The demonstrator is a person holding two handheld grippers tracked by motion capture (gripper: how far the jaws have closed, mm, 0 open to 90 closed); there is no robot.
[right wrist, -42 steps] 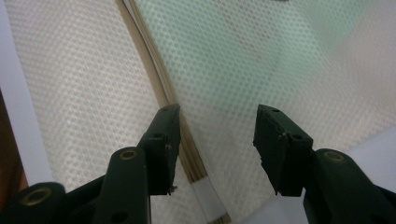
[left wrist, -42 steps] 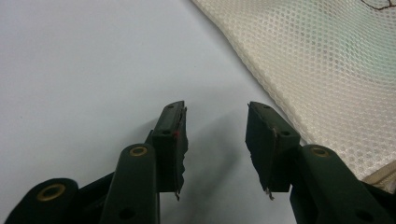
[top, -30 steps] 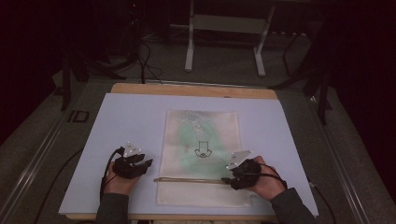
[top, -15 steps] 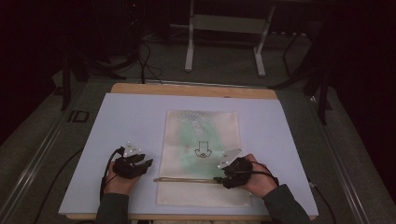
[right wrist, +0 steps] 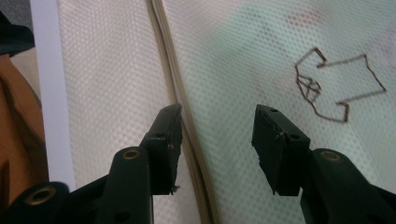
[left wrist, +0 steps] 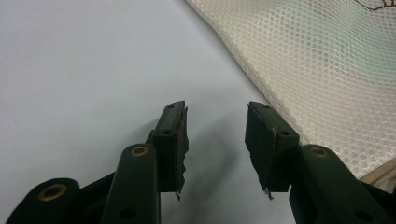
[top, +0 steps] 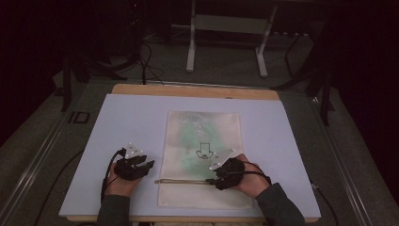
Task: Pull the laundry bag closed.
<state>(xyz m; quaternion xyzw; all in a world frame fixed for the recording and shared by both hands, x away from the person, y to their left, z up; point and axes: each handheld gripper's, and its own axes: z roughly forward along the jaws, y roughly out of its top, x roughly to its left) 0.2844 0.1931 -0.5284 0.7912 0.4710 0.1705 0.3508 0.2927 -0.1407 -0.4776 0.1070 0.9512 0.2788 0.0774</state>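
Mesh bag (top: 202, 157) lies flat mid-table on white sheet (top: 131, 122), zipper (top: 181, 181) running across near end. Looks light, soft, floppy, likely to sag and slide on smooth sheet (green something inside, dimly seen). Right gripper (right wrist: 215, 140) over zipper, jaws apart, just been closing slightly, nothing pinched. Left gripper (left wrist: 215, 140) beside bag edge, jaws apart, empty. Best hold: stiffer zipper seam or corner.

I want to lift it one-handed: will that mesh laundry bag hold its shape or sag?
The mesh bag will probably sag: it is thin netting lying flat with slight ripples. It looks light, with only something soft and greenish inside. The zipper band may stay somewhat firmer.
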